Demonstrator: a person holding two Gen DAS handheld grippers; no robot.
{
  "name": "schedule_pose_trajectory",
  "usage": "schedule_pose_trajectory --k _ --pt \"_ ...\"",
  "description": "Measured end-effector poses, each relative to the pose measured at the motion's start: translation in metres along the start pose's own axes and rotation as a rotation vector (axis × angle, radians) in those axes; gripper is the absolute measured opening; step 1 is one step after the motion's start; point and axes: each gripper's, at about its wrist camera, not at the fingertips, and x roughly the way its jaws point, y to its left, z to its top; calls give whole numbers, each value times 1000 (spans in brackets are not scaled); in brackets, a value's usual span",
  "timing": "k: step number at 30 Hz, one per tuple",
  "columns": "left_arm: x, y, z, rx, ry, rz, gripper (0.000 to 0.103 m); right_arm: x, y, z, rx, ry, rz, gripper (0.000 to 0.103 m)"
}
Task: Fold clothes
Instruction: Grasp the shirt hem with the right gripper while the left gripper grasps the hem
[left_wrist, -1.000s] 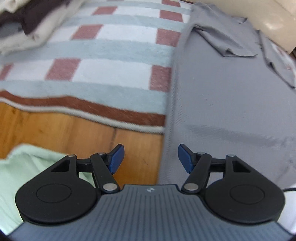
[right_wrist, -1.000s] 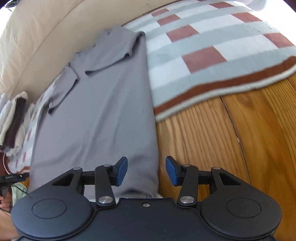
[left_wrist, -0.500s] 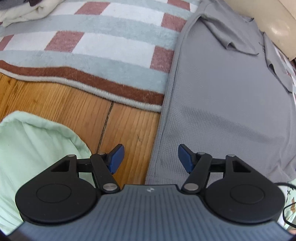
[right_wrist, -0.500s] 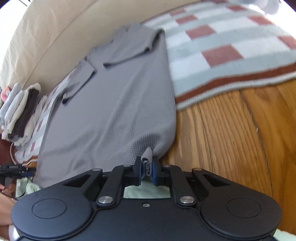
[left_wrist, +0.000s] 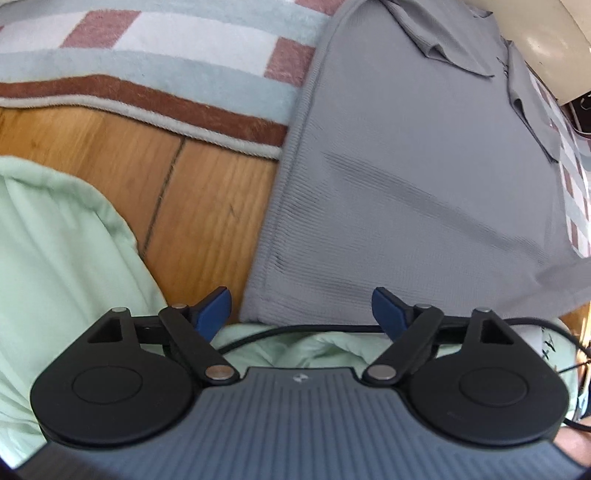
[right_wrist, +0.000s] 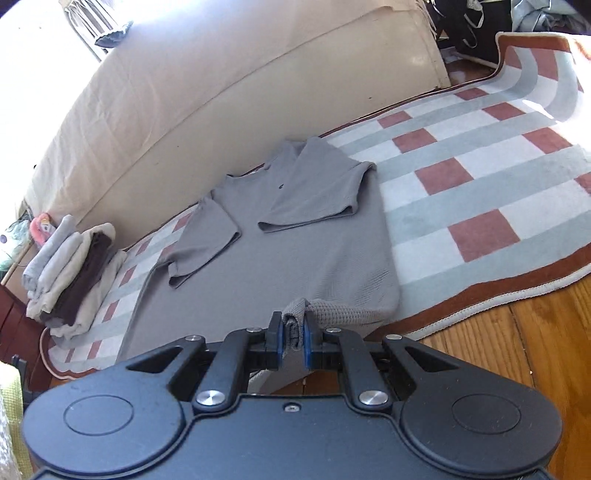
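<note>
Between the right gripper's (right_wrist: 293, 341) blue pads, a bunched corner of the grey shirt's (right_wrist: 295, 258) hem is being pinched tight, lifted off the floor. Rest of the shirt is lying flat ahead of those tongs, both sleeves folded in over the chest, collar end farthest away near the beige sofa (right_wrist: 221, 92). Checked rug (right_wrist: 480, 184) is lying under the far part and spreading right of the tongs; wood floor (right_wrist: 535, 332) is showing at right. Folded clothes stack (right_wrist: 70, 273) is sitting well off to the left.

Left gripper (left_wrist: 302, 310) is pointing down, jaws spread and just been opening further, pinching nothing; the shirt's hem edge (left_wrist: 314, 288) is lying just ahead, between the pads' lines. Pale green fabric (left_wrist: 55, 258) is lying left of and under these tongs.
</note>
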Motion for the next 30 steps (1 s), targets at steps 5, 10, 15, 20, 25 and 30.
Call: schedule_pose_trajectory --k 5,10,15,20,25,30 --pt "2 4 6 -93 -12 -26 21 2 0 3 10 -14 18 13" --pt "2 -6 3 -52 -76 22 10 7 2 4 23 16 -46 13" --pt "-22 -18 9 3 -225 14 9 7 -1 3 40 6 -50 13" --pt "-49 -38 30 80 -367 10 9 0 0 16 38 -56 -36 13" --pt "-55 -65 62 170 -452 62 8 3 5 49 18 -88 -73 13" --pt "-46 -108 92 306 -513 159 8 18 17 90 -86 -120 -91 13"
